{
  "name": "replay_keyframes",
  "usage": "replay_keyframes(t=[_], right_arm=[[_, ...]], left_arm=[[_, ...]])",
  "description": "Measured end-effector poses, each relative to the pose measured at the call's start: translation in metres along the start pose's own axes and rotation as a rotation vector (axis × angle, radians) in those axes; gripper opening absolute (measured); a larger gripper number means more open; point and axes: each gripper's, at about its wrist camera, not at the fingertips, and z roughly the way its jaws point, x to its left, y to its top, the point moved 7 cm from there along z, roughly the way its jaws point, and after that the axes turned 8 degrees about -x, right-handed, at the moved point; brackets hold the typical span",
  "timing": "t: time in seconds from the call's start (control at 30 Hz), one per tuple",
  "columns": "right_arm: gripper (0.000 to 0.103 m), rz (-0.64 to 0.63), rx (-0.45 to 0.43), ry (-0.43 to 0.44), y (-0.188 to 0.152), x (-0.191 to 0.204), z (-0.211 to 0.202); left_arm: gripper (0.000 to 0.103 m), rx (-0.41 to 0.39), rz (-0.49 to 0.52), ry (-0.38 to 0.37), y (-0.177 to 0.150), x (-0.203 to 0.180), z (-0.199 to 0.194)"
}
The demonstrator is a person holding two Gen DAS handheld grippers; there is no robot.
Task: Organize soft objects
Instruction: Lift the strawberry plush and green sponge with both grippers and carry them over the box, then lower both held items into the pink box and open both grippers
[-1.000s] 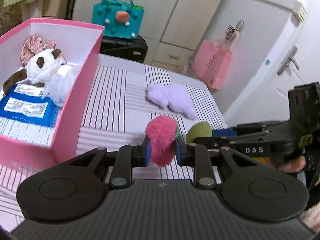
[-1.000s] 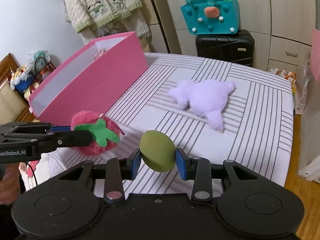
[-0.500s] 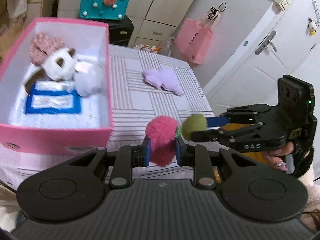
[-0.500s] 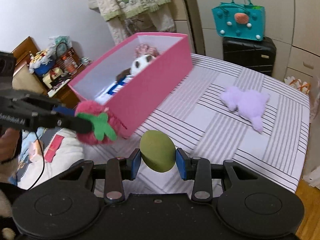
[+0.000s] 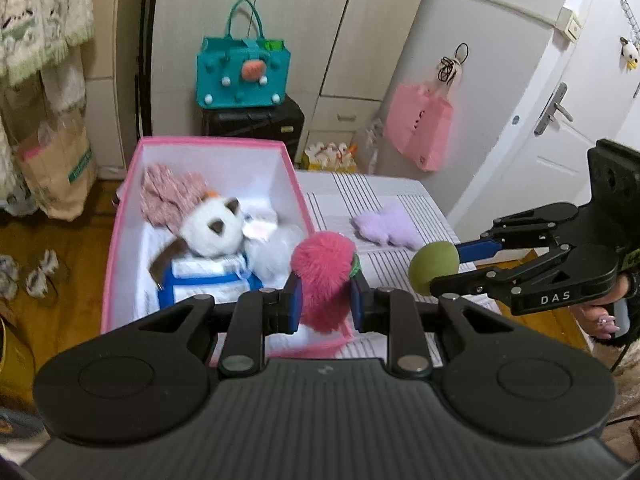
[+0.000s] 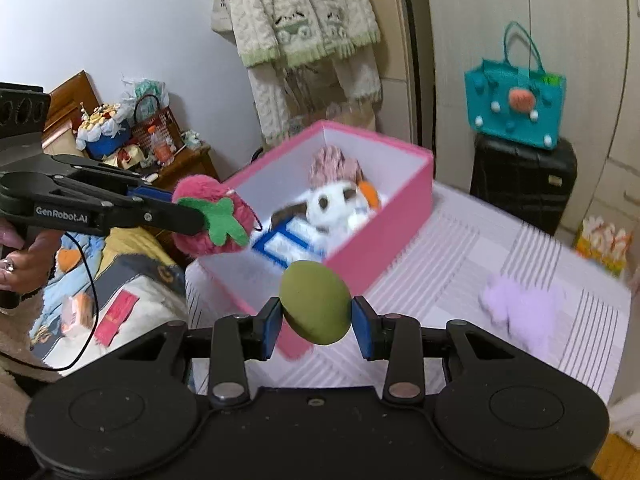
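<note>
My left gripper [image 5: 325, 300] is shut on a fuzzy pink strawberry plush [image 5: 324, 276], held above the near right corner of the pink box [image 5: 120, 240]. From the right wrist view the strawberry [image 6: 214, 216] with its green felt leaf hangs at the box's [image 6: 384, 236] left edge. My right gripper [image 6: 316, 322] is shut on an olive-green soft ball [image 6: 315, 302], in the air near the box's front wall; the ball [image 5: 434, 262] also shows at the right of the left wrist view. Inside the box lie a white plush dog [image 5: 216, 230], a pink knit piece [image 5: 168, 196] and blue-edged packets [image 5: 208, 284].
A lilac plush [image 5: 386, 228] lies on the striped table [image 5: 360, 196] to the right of the box. Behind stand a black suitcase [image 5: 256, 124] with a teal bag [image 5: 242, 76] on it, a pink bag [image 5: 418, 132] on the wall, and clutter on the floor at left.
Both grippers have risen with their toys and swung toward the pink box, which now sits lower and nearer the middle of both views. Both grips stay the same.
</note>
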Motion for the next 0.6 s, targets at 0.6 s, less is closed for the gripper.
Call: replay_keyframes(t=[0.6], right_arm=[[0.043, -0.185, -0.092, -0.092, 0.077, -0.017, 0.122]], left_arm=[[0.023, -0.080, -0.145, -0.016, 0.060, 0.089, 0.092]])
